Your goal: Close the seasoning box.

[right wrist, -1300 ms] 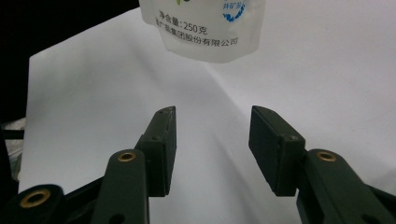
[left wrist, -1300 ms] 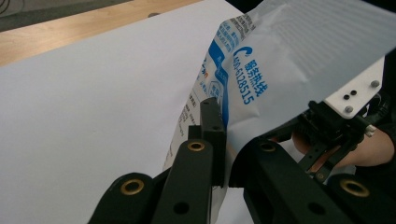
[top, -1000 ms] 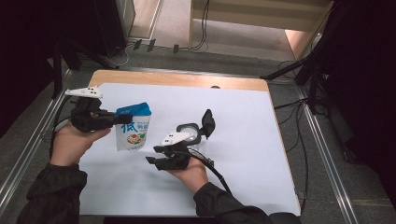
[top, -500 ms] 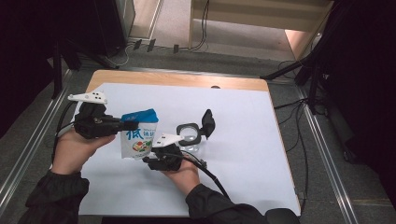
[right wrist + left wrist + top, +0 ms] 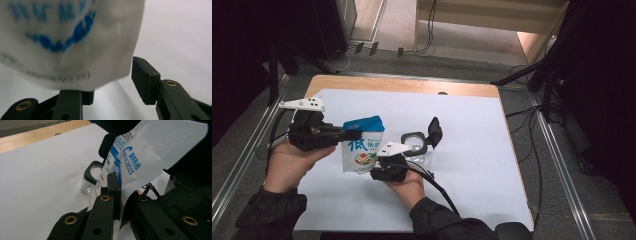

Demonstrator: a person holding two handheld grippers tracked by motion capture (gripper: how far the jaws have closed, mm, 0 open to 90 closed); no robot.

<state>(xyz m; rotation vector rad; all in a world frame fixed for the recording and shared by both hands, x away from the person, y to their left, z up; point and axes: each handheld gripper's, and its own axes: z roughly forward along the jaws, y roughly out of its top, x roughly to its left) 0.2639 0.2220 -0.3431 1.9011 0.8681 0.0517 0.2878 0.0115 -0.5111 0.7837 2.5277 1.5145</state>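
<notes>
From the near-left, the person's left hand (image 5: pixel 292 162) levels the left claw (image 5: pixel 349 135) sideways over the white-covered counter (image 5: pixel 472 130), its black jaws pinched on the upper edge of a soft, crinkled white-and-blue pouch (image 5: pixel 361 150) that hangs above the counter's middle-left. The right hand (image 5: pixel 404 182) reaches up from below with the right claw (image 5: pixel 112 75) under the pouch's bottom, jaws spread wide and gripping nothing. Just beside the pouch stands a small clear jar (image 5: pixel 414 145) with a black flip lid (image 5: pixel 434 132) tipped up
</notes>
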